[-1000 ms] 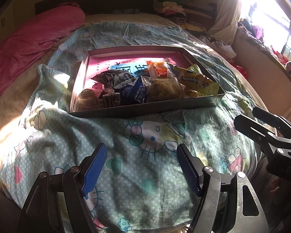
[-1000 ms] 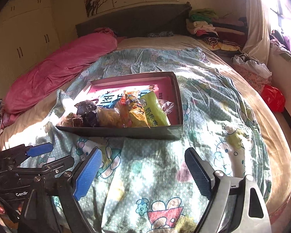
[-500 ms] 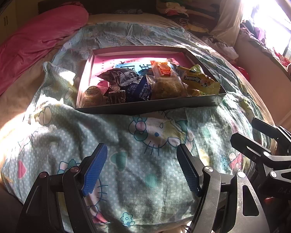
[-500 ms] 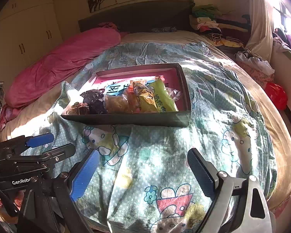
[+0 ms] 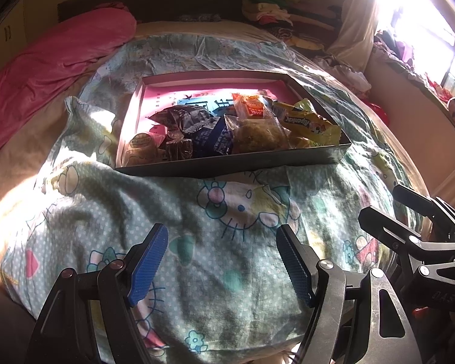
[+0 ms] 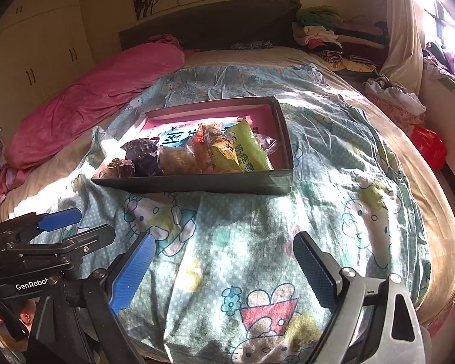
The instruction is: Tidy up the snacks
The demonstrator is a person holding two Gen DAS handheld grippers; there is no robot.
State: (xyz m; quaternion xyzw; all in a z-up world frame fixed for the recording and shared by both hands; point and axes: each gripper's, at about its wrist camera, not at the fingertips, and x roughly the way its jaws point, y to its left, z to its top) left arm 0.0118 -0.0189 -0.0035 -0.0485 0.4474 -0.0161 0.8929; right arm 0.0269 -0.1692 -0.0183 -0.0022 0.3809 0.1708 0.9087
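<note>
A shallow dark box with a pink inside (image 5: 227,168) (image 6: 197,183) lies on the bed's cartoon-print cover. Several wrapped snacks fill its near half: a yellow packet (image 5: 306,119), a clear-wrapped pastry (image 5: 257,133), dark blue packets (image 5: 209,136), a green packet (image 6: 250,148). My left gripper (image 5: 221,261) is open and empty, low over the cover, well short of the box. My right gripper (image 6: 224,270) is open and empty, also short of the box. Each gripper shows in the other's view, the left one (image 6: 66,227) and the right one (image 5: 397,209).
A pink rolled duvet (image 6: 85,103) lies along the bed's left side. Folded clothes (image 6: 318,30) are stacked by the dark headboard. A red bag (image 6: 429,145) sits right of the bed, near a bright window. White cupboards (image 6: 39,48) stand at left.
Both grippers have drawn back from the box and risen a little; the box looks farther away. Both stay open and empty.
</note>
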